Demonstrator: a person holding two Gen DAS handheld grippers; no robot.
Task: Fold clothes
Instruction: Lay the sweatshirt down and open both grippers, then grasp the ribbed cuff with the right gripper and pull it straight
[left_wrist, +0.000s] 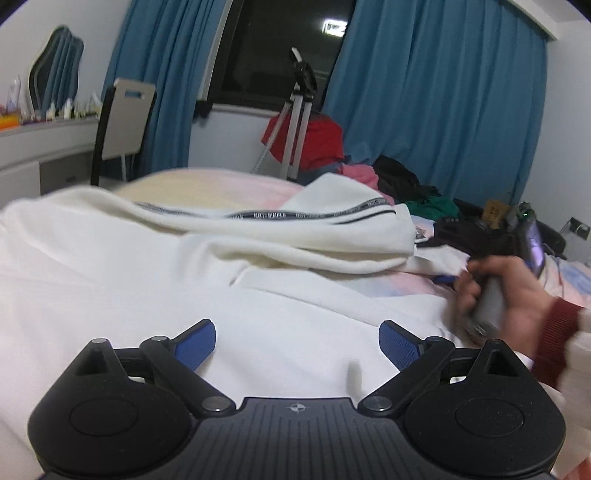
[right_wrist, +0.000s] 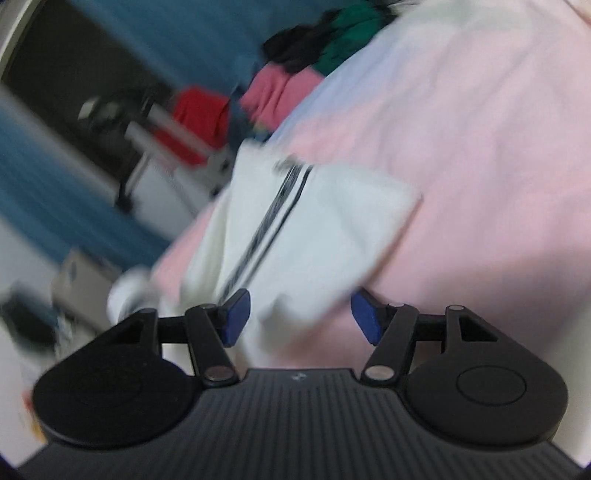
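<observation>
A white garment (left_wrist: 184, 266) with a black lettered stripe (left_wrist: 295, 215) lies spread on the bed, one sleeve folded across its body. My left gripper (left_wrist: 297, 345) is open just above the white cloth, holding nothing. In the left wrist view the right gripper (left_wrist: 491, 291) shows at the right in a hand, at the garment's edge. In the blurred right wrist view the white garment (right_wrist: 314, 221) with its stripe (right_wrist: 273, 221) lies ahead on the pink sheet (right_wrist: 480, 147). My right gripper (right_wrist: 301, 317) is open over the garment's near corner.
A heap of red, pink, black and green clothes (left_wrist: 388, 177) lies at the bed's far side, with a tripod (left_wrist: 295, 122) behind it. A chair (left_wrist: 123, 129) and desk (left_wrist: 37, 144) stand at the left. Blue curtains (left_wrist: 443, 92) frame a dark window.
</observation>
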